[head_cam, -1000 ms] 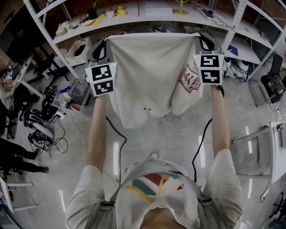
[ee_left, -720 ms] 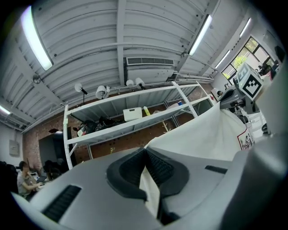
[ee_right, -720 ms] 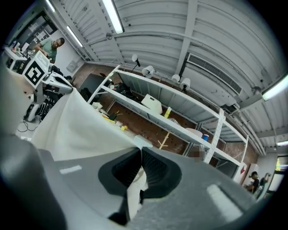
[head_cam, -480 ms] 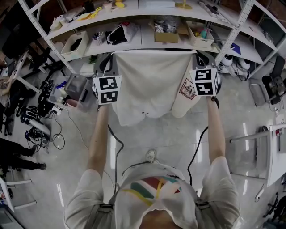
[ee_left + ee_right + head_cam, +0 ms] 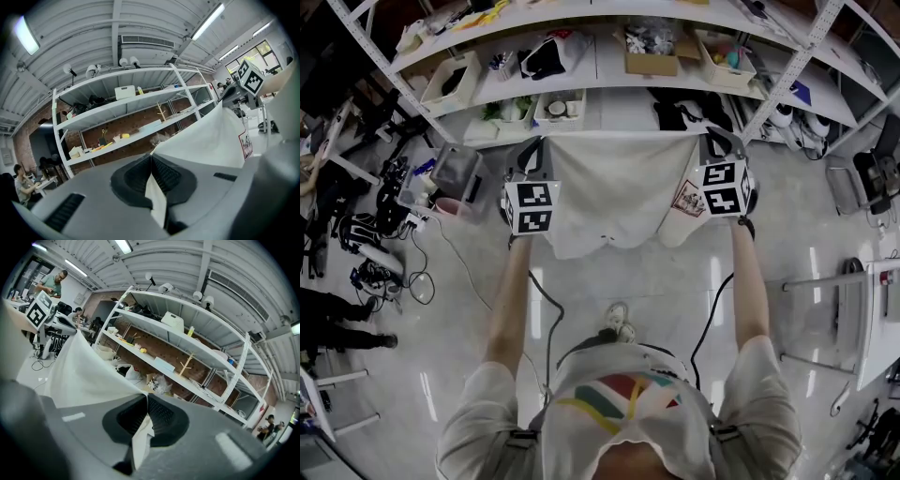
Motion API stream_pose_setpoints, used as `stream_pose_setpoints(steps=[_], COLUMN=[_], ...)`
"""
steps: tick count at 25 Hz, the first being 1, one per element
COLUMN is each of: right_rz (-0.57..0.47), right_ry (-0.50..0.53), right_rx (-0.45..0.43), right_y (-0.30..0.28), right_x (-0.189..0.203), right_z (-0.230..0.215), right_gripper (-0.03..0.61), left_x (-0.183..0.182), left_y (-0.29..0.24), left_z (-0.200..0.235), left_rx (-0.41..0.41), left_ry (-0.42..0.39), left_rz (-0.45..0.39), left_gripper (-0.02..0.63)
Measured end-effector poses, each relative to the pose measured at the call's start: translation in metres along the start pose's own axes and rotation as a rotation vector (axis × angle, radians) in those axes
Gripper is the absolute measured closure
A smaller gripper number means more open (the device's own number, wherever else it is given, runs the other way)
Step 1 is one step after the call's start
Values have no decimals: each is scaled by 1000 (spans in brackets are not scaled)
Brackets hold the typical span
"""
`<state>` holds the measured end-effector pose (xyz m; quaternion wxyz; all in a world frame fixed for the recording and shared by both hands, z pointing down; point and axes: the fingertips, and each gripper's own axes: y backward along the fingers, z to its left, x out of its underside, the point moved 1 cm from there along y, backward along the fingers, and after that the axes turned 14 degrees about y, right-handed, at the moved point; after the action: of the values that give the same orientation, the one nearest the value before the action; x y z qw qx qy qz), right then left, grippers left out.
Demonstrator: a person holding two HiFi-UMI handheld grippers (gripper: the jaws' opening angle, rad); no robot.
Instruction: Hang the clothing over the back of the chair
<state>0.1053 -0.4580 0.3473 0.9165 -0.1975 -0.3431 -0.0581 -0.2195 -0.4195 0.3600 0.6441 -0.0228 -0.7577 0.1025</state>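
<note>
A white T-shirt with a small printed patch hangs spread between both grippers, in front of the shelving. My left gripper is shut on its left top corner, and the cloth shows pinched between the dark pads. My right gripper is shut on the right top corner, with cloth squeezed between its pads too. The shirt's top edge is stretched taut between them. No chair shows in any view.
A metal shelving unit with boxes, bags and small items stands straight ahead. Cables and gear lie on the floor at left. A metal frame stands at the right. People sit at desks in the background.
Both grippers have come down together with the shirt held taut between them; it now hangs lower in front of the shelves, and more of the lower shelf shows above it.
</note>
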Motion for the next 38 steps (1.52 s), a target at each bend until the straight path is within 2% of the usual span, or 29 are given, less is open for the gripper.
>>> stream_pose_setpoints(steps=[14,25,38], right_rz=[128,205,240], right_ry=[-21,-28,-27], right_rx=[-112,-164,-217], right_y=[-18,-23,-32], right_x=[65,106,130], right_z=[74,109,142], right_gripper=[569,569,569], left_x=[103,151,196], left_y=[-6,-9,-4], left_z=[-18,-32,-37], left_rx=[29,46,51], left_ry=[46,64,71], left_rz=[172,252,328], left_gripper=[597,597,597])
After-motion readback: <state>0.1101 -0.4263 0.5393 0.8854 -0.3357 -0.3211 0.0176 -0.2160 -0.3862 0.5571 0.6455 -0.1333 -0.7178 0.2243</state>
